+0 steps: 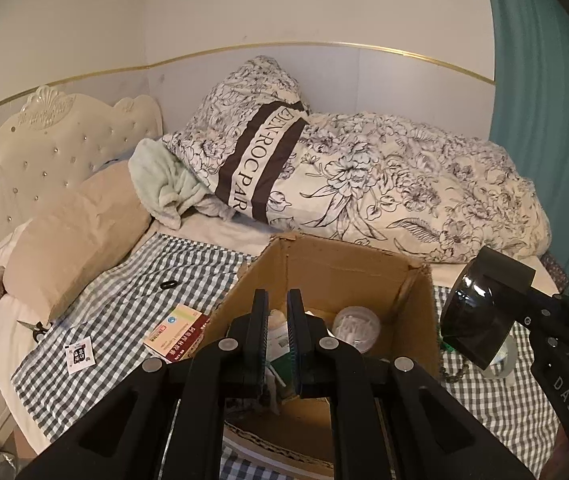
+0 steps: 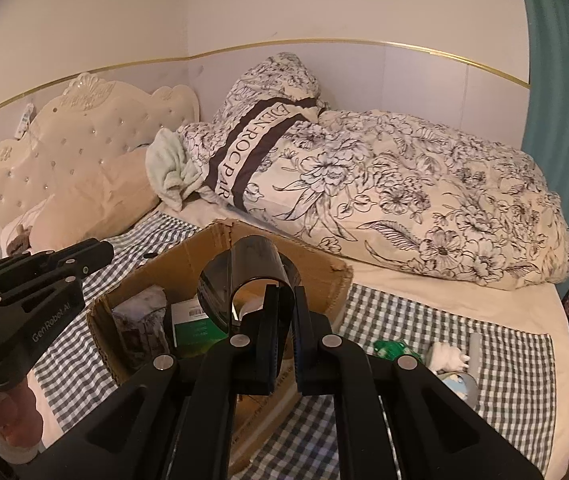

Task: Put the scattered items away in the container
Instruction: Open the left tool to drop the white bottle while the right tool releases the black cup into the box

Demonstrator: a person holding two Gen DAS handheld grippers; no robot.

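Note:
An open cardboard box stands on the checked bedspread. Inside lie a round clear tub of swabs and a green-and-white packet. My right gripper is shut on the wall of a dark glossy tape roll, held in the air by the box's right side. My left gripper hovers over the box's near left part, shut, with nothing seen between its fingers. Left of the box lie a red-and-white medicine box, a small sachet and a black ring.
Small scissors lie by a beige pillow. Right of the box sit a bead string, a green item, a white figurine and a grey tube. A floral duvet fills the back; the headboard is at left.

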